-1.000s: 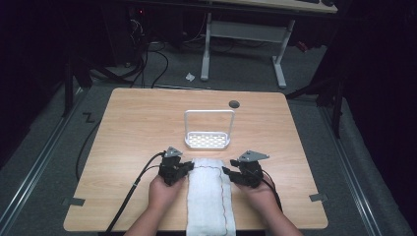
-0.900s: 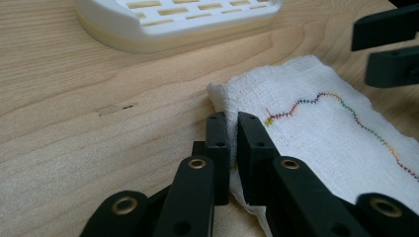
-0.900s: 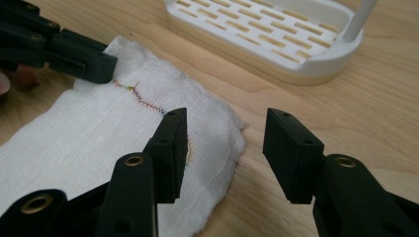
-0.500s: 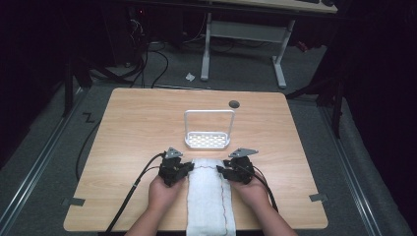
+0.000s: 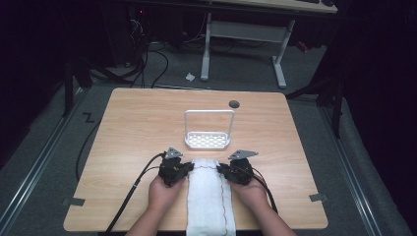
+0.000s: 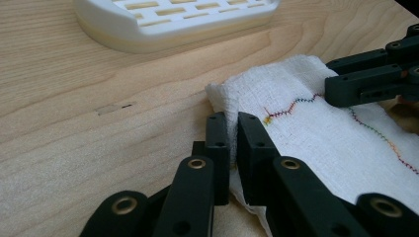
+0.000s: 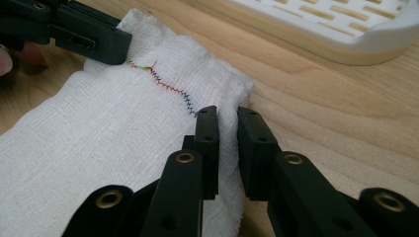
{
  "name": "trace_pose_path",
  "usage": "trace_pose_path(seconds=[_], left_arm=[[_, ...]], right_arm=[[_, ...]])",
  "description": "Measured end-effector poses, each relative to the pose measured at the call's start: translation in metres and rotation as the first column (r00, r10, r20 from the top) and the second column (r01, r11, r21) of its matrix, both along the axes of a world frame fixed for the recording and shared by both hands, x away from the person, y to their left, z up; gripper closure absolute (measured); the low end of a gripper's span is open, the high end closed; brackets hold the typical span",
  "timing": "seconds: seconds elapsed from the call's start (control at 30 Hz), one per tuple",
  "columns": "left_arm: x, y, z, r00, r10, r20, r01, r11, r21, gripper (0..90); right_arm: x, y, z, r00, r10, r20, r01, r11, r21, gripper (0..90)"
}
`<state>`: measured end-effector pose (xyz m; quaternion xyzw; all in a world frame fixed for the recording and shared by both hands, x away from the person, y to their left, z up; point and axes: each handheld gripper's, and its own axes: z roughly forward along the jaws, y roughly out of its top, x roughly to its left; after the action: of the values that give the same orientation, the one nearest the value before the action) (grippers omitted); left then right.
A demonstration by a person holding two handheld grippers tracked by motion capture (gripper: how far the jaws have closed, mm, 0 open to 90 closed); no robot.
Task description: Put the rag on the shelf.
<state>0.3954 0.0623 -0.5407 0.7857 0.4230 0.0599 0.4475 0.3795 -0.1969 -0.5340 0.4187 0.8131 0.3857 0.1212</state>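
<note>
This looks like a lab or recording room, dark all around one lit wooden bench. Grey carpet covers the floor, with black cables trailing over it and metal rails running along both sides. Behind stands a height-adjustable desk on a white frame, and tape tabs mark the bench's near corners.

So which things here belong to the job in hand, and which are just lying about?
In the job:
- white cloth, folded in a long strip
- left tongs, shut on the cloth's edge
- right tongs, just closed on the opposite edge

Lying about:
- white slotted tray with hoop handle
- table
- dark round grommet
</note>
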Motion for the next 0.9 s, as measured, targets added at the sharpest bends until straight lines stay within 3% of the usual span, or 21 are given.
trace_pose_path(seconds=[0.2,0.27,0.63,0.77,0.9], left_arm=[[-0.001,0.0,0.0,1.0,-0.001,0.005,0.001,1.0,-0.001,84.0],[-0.002,0.002,0.001,0.9999,-0.005,0.013,0.005,0.9999,-0.01,84.6],[-0.007,0.01,0.007,0.9985,0.0,0.055,0.005,0.996,-0.089,85.9],[-0.012,0.011,0.016,0.9961,0.011,0.088,0.0,0.9924,-0.123,86.0],[-0.015,0.01,0.023,0.995,0.011,0.099,0.004,0.9886,-0.15,86.2]], right_arm=[[-0.002,0.003,0.001,0.9996,0.015,0.025,-0.014,0.999,-0.032,83.1],[-0.006,0.006,0.005,0.9981,0.011,0.06,-0.008,0.998,-0.058,83.4],[-0.012,0.001,0.016,0.9926,0.01,0.121,-0.01,1.0,0.0,83.4],[-0.017,-0.002,0.024,0.9902,0.002,0.139,-0.007,0.999,0.039,83.4],[-0.02,-0.004,0.029,0.9868,-0.009,0.161,0.002,0.999,0.043,83.3]])
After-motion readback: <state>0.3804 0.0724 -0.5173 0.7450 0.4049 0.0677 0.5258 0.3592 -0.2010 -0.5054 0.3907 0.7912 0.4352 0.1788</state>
